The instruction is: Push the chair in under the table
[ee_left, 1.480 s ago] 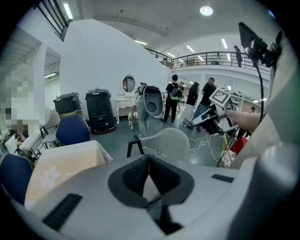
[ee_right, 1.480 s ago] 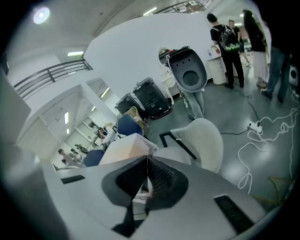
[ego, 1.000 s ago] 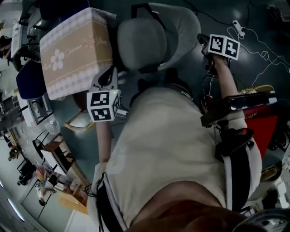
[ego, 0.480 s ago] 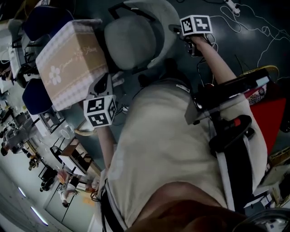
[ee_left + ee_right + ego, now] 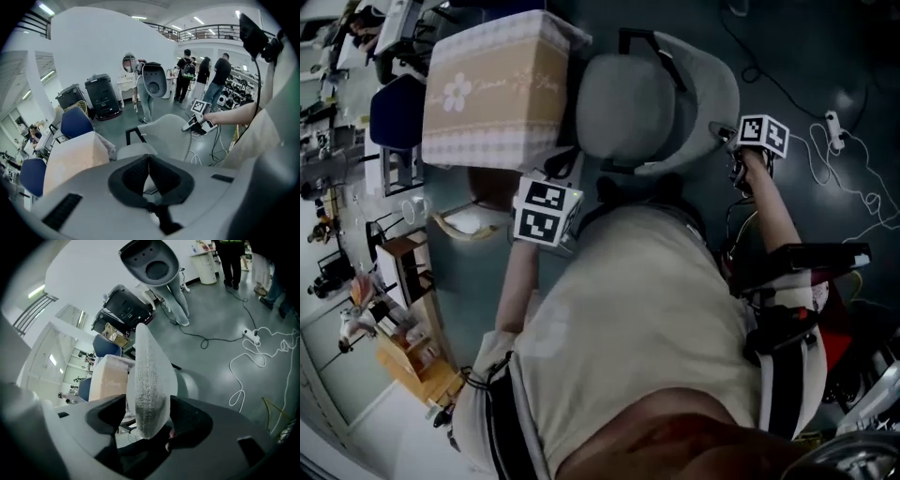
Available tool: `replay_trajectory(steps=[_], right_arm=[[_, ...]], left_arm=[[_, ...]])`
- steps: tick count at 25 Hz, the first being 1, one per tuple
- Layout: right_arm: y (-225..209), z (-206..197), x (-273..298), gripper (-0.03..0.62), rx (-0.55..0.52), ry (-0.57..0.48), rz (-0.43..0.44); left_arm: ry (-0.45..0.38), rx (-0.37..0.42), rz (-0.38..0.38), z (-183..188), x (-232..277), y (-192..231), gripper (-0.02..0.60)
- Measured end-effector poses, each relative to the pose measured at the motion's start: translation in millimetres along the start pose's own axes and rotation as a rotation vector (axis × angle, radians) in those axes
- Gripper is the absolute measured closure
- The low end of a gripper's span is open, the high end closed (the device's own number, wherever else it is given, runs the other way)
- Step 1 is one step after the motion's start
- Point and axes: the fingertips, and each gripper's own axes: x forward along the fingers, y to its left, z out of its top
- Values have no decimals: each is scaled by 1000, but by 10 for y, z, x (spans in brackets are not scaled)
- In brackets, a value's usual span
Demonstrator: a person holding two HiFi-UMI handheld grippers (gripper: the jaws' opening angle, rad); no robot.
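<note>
Our right tongs [image 5: 146,416] have just been opening. Now they stand wide with the edge of the chair [image 5: 656,94] back between them, and they do not seem to pinch it. We think this is so we can grab the back and push. Our left tongs [image 5: 149,161] are pressed together on nothing, near the seat, maybe to nudge it. The chair sits just beside the table [image 5: 487,94], not under it yet.

Cloth-draped table [image 5: 487,84] — its legs are hidden.
</note>
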Motion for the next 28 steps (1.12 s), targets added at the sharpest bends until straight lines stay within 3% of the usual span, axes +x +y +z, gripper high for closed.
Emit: replay_trajectory(steps=[5,9,12,18,22,28], right_arm=[[94,-127,250,293,99,68,67],[-24,-185,337,311,139,83,21],[-123,-238,367,405,149,82,-33],[-128,-226,323,407,189,30,-54],[-117,-221,385,421,165,1,-117],[-212,-218,419,456,101,-37,-298]], left_arm=[[1,-58,30,-108,-24,86,574],[2,-95,38,-175,9,170,574],[-3,-107,46,-222,10,257,574],[1,-143,71,-261,-83,492,574],[-2,-171,92,-352,-152,690,574],[-6,-191,91,-478,-134,805,574]])
